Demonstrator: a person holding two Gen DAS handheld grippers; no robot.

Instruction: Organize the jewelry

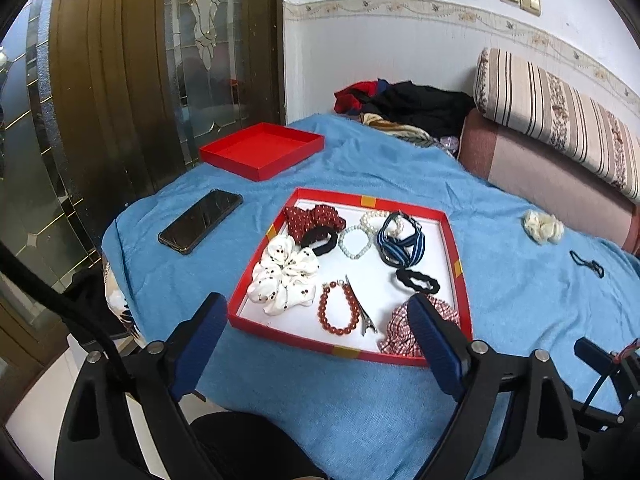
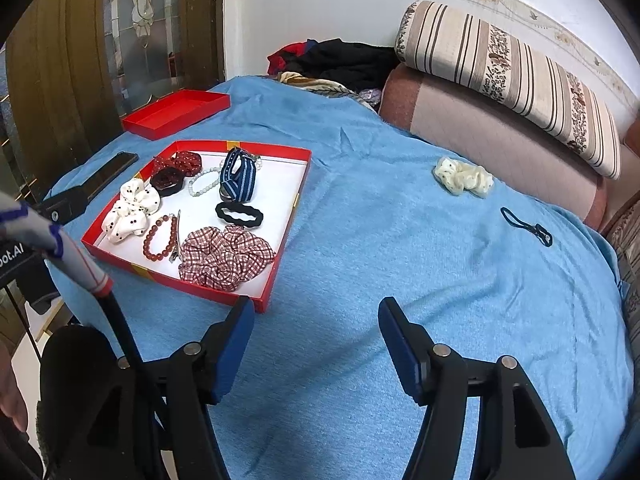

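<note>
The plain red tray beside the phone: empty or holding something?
Empty. The plain red tray shows only bare red floor in both views; the jewelry lies in the white-lined box.

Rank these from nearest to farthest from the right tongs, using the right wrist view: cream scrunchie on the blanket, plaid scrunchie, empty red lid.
1. plaid scrunchie, in the tray, left of the right tongs.
2. cream scrunchie, right, on the blanket.
3. empty red lid, far left.

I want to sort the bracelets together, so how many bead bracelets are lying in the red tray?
3. The red bead bracelet lies near the front edge of the red tray, beside a metal hair clip. Two white pearl bracelets lie near the back. Others may be hidden beneath scrunchies.
</note>
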